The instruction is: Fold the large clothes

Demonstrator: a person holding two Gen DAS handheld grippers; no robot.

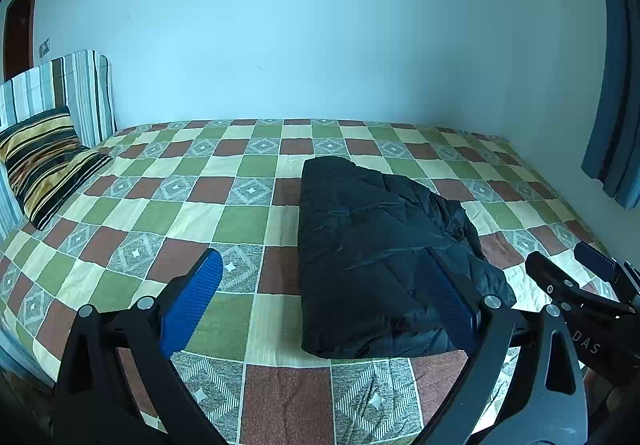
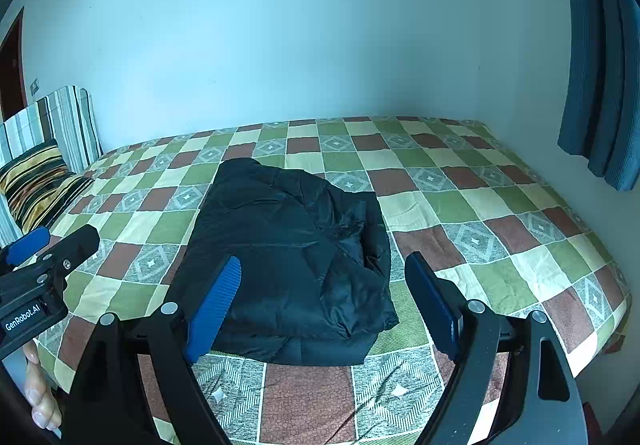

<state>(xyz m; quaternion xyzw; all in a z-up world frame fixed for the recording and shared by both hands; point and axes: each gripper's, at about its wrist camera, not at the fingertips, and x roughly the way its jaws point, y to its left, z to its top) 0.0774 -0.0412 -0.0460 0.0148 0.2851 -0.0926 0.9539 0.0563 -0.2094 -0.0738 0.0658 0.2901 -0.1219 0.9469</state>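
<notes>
Nearest, both tools are seen with jaws spread wide and nothing between the pads. The left tool (image 1: 324,301) is released; its blue pads frame the near left part of the jacket (image 1: 376,257) from above, with no contact visible. The right tool (image 2: 324,309) is likewise released, its pads hanging either side of the jacket's near edge, apart from the cloth. Each tool is caught at the margin of the other's view, so the two are judged to be close beside one another.

Just beyond the tools, the jacket (image 2: 292,265) is found lying on the bed (image 1: 132,213), near its front edge, already folded into a thick dark bundle. The side of the bundle toward the right tool is looser: a rumpled flap is seen sagging off the neat block.

Risks, as judged:
- The padded, slick-looking fabric may spring open once left alone; the loose flap is the likeliest part to unroll.
- If a pad is dropped onto the top layer only, that layer could be dragged and the fold undone.
- With the tools so close, a crossing move may cause them to be knocked together.
- A pull toward the front edge could let the bundle slide off the bed.

Farther off, a striped pillow (image 1: 48,161) is noted beyond the left tool, and a curtain (image 2: 600,65) beyond the right; neither is in the way.
</notes>
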